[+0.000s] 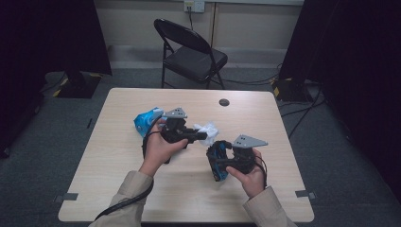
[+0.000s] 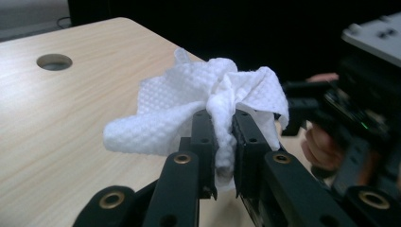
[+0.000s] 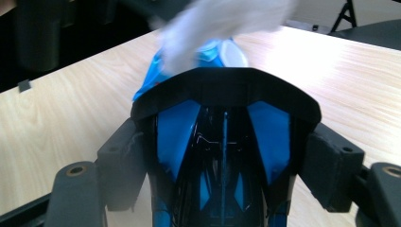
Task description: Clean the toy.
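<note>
My left gripper (image 1: 202,135) (image 2: 221,119) is shut on a crumpled white paper tissue (image 1: 208,128) (image 2: 189,97) and holds it just above the table, near its middle. A little nearer and to the right, my right gripper (image 1: 218,161) (image 3: 227,156) is closed on a glossy black and blue moulded object (image 1: 217,166) (image 3: 222,94), gripped by its sides and tilted toward the tissue. In the right gripper view the tissue (image 3: 222,21) shows blurred just past the object's far end. A blue pack (image 1: 146,121) lies on the table left of my left hand.
The light wooden table (image 1: 142,189) has a round cable hole (image 1: 224,102) (image 2: 54,61) near its far edge. A black folding chair (image 1: 189,52) stands behind the table. Dark curtains hang at both sides, and cables run over the floor at the right.
</note>
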Demonstrator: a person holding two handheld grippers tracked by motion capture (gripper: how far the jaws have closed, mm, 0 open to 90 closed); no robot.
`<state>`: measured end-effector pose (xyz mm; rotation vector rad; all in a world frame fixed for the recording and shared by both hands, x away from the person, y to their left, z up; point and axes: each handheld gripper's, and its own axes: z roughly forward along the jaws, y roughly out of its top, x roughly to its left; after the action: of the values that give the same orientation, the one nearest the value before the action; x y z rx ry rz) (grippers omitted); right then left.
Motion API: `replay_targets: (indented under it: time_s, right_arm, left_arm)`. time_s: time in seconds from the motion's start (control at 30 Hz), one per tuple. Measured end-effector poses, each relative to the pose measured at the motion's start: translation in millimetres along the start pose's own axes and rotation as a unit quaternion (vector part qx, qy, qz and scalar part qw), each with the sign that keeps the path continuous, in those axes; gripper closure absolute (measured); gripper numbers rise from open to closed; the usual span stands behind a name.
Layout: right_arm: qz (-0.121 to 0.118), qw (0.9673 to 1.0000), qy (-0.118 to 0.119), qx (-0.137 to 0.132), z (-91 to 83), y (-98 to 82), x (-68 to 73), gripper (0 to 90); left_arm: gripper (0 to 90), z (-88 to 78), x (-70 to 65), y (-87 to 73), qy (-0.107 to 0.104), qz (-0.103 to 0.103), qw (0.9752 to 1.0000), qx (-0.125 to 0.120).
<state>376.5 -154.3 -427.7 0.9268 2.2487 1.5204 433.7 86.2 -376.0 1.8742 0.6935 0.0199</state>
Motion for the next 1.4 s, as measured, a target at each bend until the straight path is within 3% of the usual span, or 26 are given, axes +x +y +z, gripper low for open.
replay_targets:
  time_s: [0.2, 0.33, 0.47, 0.67, 1.03, 1.4]
  right_arm:
    - [-0.008, 0.9999, 0.015, 0.001, 2.2, 1.4, 7.3, 25.6]
    - [-0.015, 0.9996, 0.022, -0.001, 1.5, 2.9, 12.2, 25.6]
    - [-0.014, 0.9996, 0.022, -0.004, 0.7, 3.1, 11.7, 25.6]
    - [-0.003, 1.0, 0.006, -0.007, -2.6, 0.4, 2.8, 25.6]
    - [0.0, 1.0, -0.008, -0.006, -3.6, -0.3, -1.0, 25.7]
    - [0.007, 0.9997, -0.025, -0.001, -5.0, -2.8, -9.5, 25.6]
  left_arm:
    - [81.0, 17.4, 0.7, 6.0, 0.003, -0.008, 1.0, -0.001]
    - [81.1, 35.5, 1.9, 4.6, -0.008, -0.023, 0.9996, 0.012]
    - [81.1, 41.0, 1.0, 0.6, -0.013, -0.02, 0.9994, 0.024]
    - [81.5, 34.4, 2.0, -5.7, -0.021, -0.03, 0.999, 0.026]
    - [81.8, 19.7, 1.9, -10.4, -0.025, -0.031, 0.9988, 0.029]
    - [81.9, 13.6, -4.4, -16.5, -0.036, -0.01, 0.9987, 0.034]
